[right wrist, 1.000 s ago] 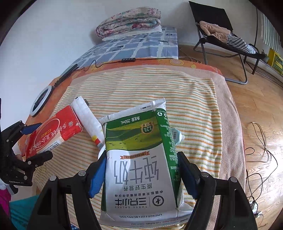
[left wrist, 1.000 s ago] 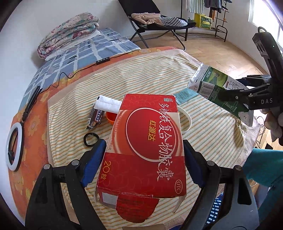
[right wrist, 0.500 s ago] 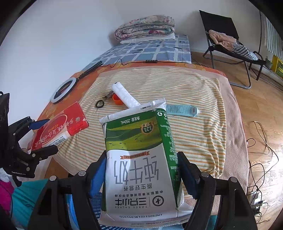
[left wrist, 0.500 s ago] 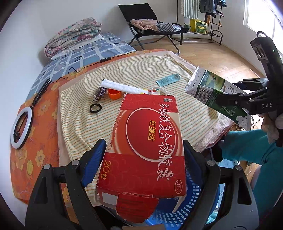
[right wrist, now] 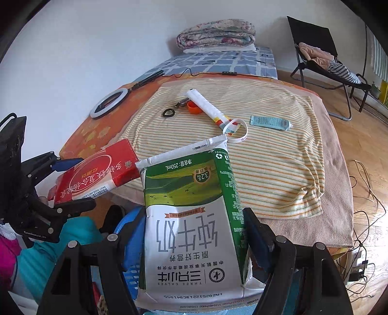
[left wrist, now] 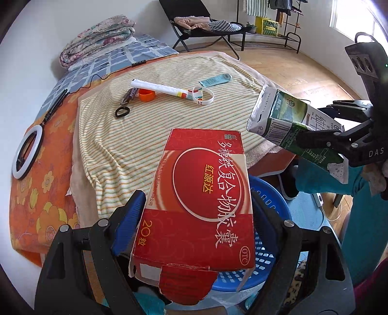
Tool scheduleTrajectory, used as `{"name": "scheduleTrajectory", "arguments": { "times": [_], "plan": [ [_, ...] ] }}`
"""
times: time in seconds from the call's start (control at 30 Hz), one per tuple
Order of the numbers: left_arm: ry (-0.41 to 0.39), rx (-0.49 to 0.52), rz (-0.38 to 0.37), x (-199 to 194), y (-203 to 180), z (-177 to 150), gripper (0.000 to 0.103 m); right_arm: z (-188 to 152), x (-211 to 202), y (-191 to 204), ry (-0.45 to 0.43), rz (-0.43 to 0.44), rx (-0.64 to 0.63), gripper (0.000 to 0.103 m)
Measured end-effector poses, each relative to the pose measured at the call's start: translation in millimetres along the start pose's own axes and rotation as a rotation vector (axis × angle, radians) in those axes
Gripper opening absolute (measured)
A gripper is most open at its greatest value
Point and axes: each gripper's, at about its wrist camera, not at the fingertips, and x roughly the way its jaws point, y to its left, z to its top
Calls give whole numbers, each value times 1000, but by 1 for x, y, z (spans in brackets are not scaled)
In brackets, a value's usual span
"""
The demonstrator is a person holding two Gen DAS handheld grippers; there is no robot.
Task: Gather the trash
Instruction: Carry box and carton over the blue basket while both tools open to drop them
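Note:
My left gripper (left wrist: pixel 196 213) is shut on a red medicine box (left wrist: pixel 201 193), held above a blue perforated basket (left wrist: pixel 274 218) off the table's near edge. My right gripper (right wrist: pixel 194 232) is shut on a green and white milk carton (right wrist: pixel 191 223), also over the basket (right wrist: pixel 132 244). The carton shows in the left wrist view (left wrist: pixel 286 126) and the red box in the right wrist view (right wrist: pixel 97 174). On the striped cloth lie a white tube (left wrist: pixel 157 87), an orange cap (left wrist: pixel 146 95), a wristband (left wrist: pixel 203 95), a black ring (left wrist: pixel 122 112), a wrapper (left wrist: pixel 131 94) and a teal sachet (left wrist: pixel 215 80).
The table (left wrist: pixel 43 169) has an orange flowered cover under the striped cloth. A ring light (left wrist: pixel 26 150) lies at its left edge. A bed with folded quilts (left wrist: pixel 97 46) and a folding chair (left wrist: pixel 201 21) stand behind. Cables (right wrist: pixel 363 193) lie on the floor at right.
Both grippers have pulled back from over the table to beyond its near edge, carrying the red box and the milk carton. The blue basket has come into view beneath them.

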Motion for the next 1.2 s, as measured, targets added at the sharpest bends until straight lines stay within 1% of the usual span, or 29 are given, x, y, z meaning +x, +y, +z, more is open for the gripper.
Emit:
{"name": "scheduleTrajectory", "arguments": {
  "times": [0.17,0.23,0.43,0.53,0.57,0.6,0.67,0.8,0.87,0.97,1.07,1.2],
  "plan": [
    [34,6,-11,9,-6,-18,86,-18,4,13,17,5,-24,77],
    [48,7,-16,13,-7,-23,86,-26,6,17,23,29,-19,77],
    [85,7,-33,24,-12,-35,86,-45,22,23,71,60,-17,77],
    [107,23,-39,30,-17,-41,86,-54,28,24,89,68,-9,77],
    [115,31,-41,32,-20,-43,84,-57,31,24,96,71,-6,77],
    [125,38,-43,35,-22,-45,77,-60,33,24,102,73,-4,77],
    [151,45,-49,42,-25,-49,68,-65,38,24,118,76,-4,77],
    [201,29,-57,60,-24,-57,68,-73,49,29,152,70,-26,77],
    [226,34,-48,68,-25,-60,68,-77,57,32,166,60,-39,77],
    [230,36,-45,68,-24,-63,68,-81,72,33,196,72,-42,78],
    [223,27,-42,65,-20,-62,68,-84,83,34,221,72,-40,88],
    [222,9,-46,66,-17,-62,68,-83,85,31,216,56,-35,89]
  ]
}}
